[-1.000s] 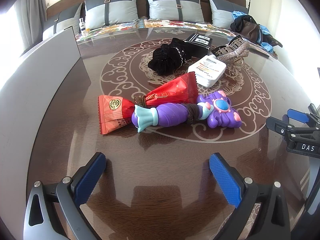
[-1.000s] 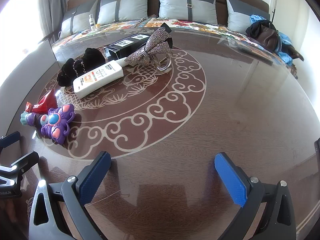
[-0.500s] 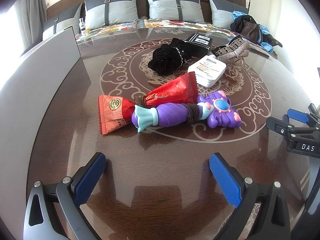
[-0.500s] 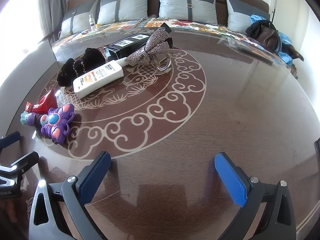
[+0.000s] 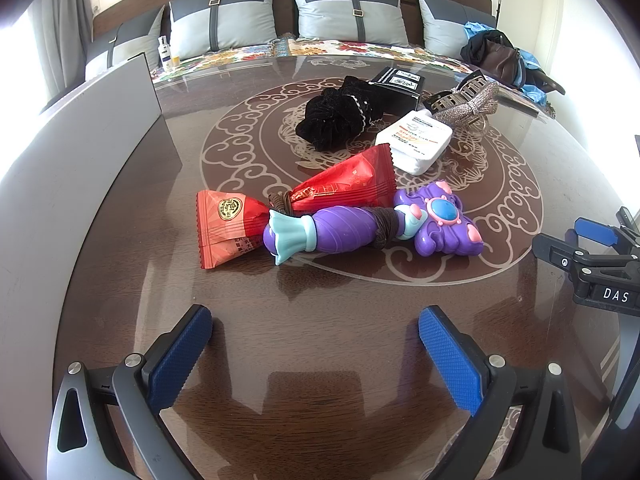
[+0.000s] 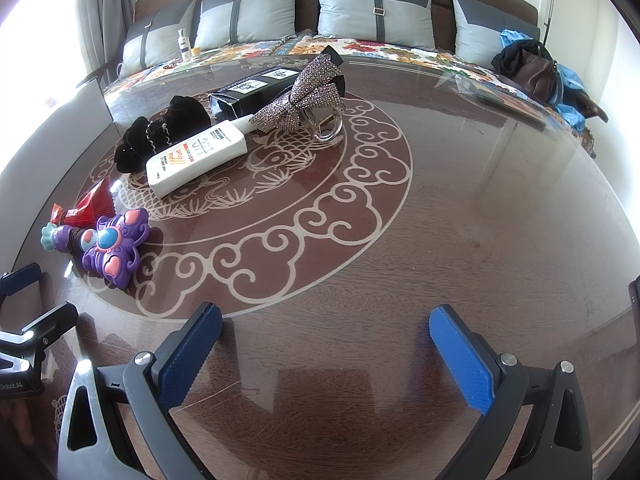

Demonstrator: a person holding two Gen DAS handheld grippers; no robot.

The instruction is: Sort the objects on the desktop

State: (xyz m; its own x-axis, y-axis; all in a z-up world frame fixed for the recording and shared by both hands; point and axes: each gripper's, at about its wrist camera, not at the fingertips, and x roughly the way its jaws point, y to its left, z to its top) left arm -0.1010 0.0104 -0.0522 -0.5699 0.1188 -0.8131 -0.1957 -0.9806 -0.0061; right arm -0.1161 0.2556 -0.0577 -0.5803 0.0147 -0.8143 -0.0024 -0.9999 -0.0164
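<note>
Both the left gripper [image 5: 316, 344] and right gripper [image 6: 326, 346] gape empty over the glossy brown table [image 6: 460, 200]; the red foil snack packet [image 5: 348, 184] is partly hidden behind the purple plastic toy [image 5: 372, 228].

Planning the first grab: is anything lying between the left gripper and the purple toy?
Nothing visible. Only bare table lies between the open left gripper and the purple toy. The red snack packets sit behind and beside the toy, touching it.
</note>
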